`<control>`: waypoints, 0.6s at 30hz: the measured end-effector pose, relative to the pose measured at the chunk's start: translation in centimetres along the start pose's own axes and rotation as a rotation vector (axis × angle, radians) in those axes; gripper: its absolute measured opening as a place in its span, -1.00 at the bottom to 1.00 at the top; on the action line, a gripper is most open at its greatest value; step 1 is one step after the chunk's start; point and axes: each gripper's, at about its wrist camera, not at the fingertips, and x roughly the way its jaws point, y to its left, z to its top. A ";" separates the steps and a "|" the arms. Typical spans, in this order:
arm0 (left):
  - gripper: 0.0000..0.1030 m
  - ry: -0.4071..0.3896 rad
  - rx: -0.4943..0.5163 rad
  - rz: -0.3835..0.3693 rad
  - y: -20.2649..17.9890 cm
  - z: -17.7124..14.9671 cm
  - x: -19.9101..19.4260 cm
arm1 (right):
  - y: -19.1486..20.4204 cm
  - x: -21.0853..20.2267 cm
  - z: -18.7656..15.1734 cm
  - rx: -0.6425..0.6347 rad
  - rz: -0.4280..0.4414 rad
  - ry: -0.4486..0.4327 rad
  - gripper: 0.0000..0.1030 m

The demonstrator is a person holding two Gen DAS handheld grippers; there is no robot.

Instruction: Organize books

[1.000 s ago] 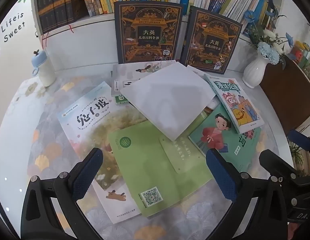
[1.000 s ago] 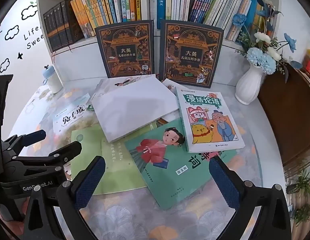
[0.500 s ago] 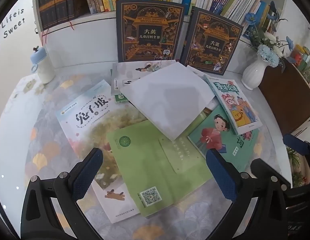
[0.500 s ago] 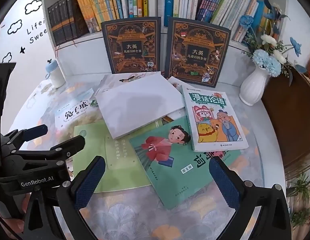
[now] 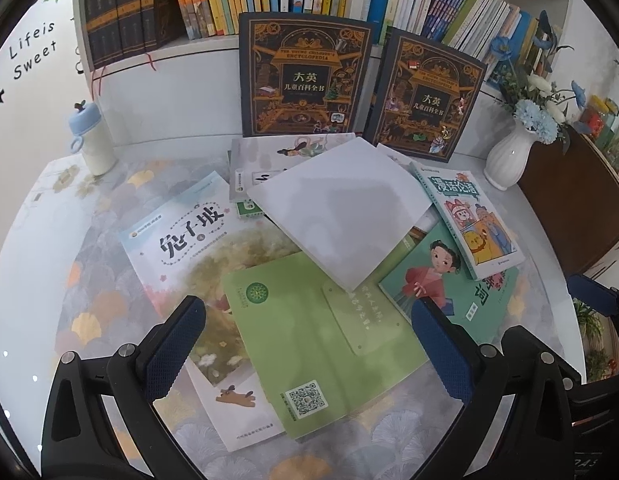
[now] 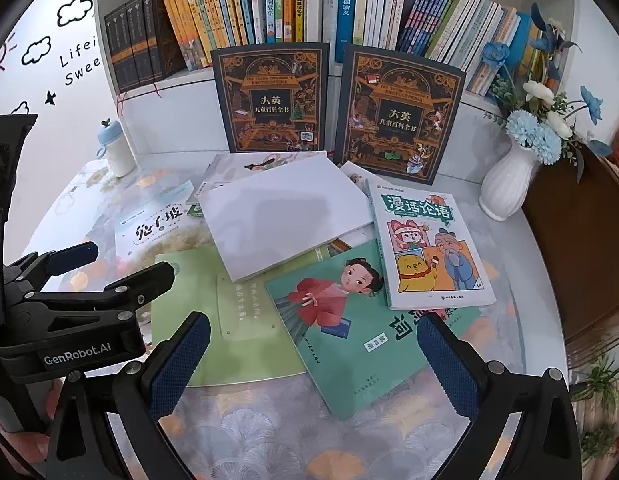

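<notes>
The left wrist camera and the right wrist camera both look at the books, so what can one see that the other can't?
Only the left wrist view shows the QR code on the green book. Only the right wrist view shows the "GenRobot.AI" label on the left gripper. Both show the white book, the two dark encyclopedias leaning on the shelf, the white vase, and open, empty jaws on the right gripper.

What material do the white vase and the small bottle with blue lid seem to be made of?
The white vase looks like glazed ceramic: ribbed, glossy, with a bright highlight. The small bottle seems plastic: matte cream body, pale blue lid with a loop handle, though this is uncertain.
</notes>
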 end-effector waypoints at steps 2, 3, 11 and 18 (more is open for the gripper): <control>0.99 -0.002 0.001 -0.004 0.0 0.0 -0.1 | 0.0 0.0 0.1 -0.001 0.001 0.000 1.00; 0.99 -0.007 0.005 -0.004 -0.1 0.0 -0.1 | 0.0 0.0 0.0 -0.002 0.002 0.000 1.00; 0.98 -0.087 0.072 0.090 -0.6 0.1 -1.3 | 0.2 0.0 0.1 -0.012 -0.001 -0.025 1.00; 0.98 -0.110 0.065 0.070 -0.5 0.4 -1.7 | 1.4 -2.3 -0.1 -0.135 -0.125 -0.210 1.00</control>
